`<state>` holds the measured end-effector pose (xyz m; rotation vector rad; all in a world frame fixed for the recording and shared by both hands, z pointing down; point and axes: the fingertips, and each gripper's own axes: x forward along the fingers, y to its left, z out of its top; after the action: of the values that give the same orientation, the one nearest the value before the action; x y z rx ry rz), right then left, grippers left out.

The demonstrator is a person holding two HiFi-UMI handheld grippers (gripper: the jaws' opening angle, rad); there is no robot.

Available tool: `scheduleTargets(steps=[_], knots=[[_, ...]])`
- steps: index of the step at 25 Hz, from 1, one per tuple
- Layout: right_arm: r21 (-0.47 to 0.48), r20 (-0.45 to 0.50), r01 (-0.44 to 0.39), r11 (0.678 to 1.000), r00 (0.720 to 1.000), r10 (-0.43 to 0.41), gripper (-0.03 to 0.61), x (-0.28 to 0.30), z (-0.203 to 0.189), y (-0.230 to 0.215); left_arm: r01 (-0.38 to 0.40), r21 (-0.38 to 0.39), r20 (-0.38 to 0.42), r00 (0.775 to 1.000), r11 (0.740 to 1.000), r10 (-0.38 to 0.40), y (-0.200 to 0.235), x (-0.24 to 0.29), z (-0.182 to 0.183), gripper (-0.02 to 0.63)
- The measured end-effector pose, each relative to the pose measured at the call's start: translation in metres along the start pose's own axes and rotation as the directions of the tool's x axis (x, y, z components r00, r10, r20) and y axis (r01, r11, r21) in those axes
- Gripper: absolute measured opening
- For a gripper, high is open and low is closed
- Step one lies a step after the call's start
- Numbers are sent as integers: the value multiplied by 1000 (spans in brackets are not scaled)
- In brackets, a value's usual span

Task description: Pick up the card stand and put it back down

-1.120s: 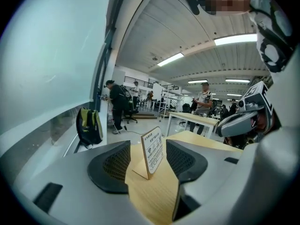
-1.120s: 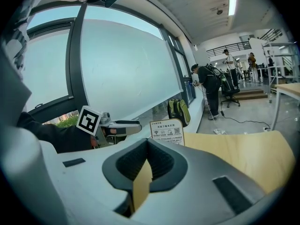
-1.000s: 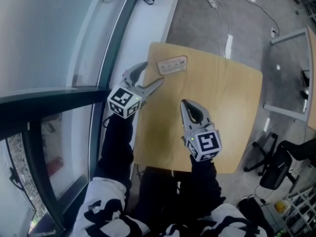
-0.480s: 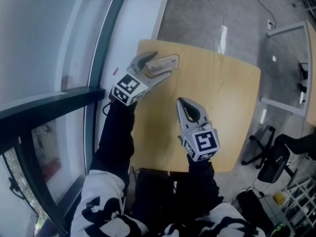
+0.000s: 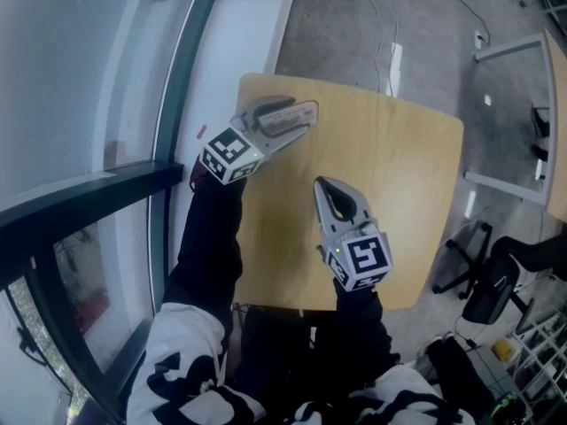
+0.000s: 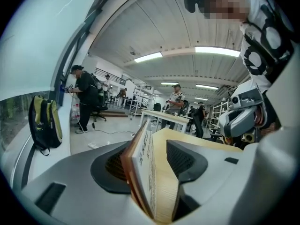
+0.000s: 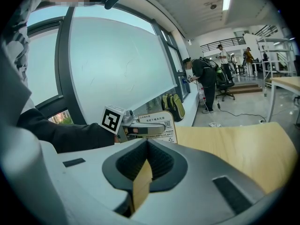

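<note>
The card stand (image 5: pixel 285 117) is a small printed card in a holder at the far left corner of the wooden table (image 5: pixel 399 193). My left gripper (image 5: pixel 299 115) reaches around it, one jaw on each side. In the left gripper view the card stand (image 6: pixel 147 172) leans against the left jaw, with a gap to the right jaw; the jaws are closing. From the right gripper view the card stand (image 7: pixel 157 125) still rests on the table. My right gripper (image 5: pixel 326 186) hovers over the table's middle, shut with nothing in it (image 7: pixel 147 144).
A large window with a dark frame (image 5: pixel 89 193) and a white sill runs along the left. A backpack (image 7: pixel 172 106) sits on the sill. An office chair (image 5: pixel 496 290) stands at the right, and cables lie on the floor. People (image 7: pixel 206 81) stand far off.
My left gripper has moved forward from beside the card stand until its jaws straddle it, and the jaws have narrowed. The right gripper has barely moved.
</note>
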<state>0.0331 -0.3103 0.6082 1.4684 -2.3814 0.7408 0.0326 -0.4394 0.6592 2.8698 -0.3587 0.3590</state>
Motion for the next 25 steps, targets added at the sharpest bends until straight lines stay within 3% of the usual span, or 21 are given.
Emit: scheduleTargets(steps=[5, 8, 16, 21, 25], knots=[[14, 11, 11, 1000, 1000, -11, 17, -3, 4, -2, 49, 0, -7, 999, 999, -49, -11, 4, 0, 86], [32, 28, 11, 999, 1000, -11, 17, -7, 11, 2, 70, -21, -10, 998, 997, -70, -26, 7, 0, 29], [-7, 93, 43, 999, 995, -42, 17, -35, 39, 20, 65, -54, -46, 997, 996, -67, -61, -11, -2, 23], [4, 123, 41, 999, 992, -41, 17, -70, 56, 32, 33, -137, -54, 998, 990, -41, -97, -30, 26, 23], [-31, 171, 24, 999, 985, -18, 17, -94, 83, 42, 6, -144, -52, 999, 990, -13, -125, -45, 64, 23]])
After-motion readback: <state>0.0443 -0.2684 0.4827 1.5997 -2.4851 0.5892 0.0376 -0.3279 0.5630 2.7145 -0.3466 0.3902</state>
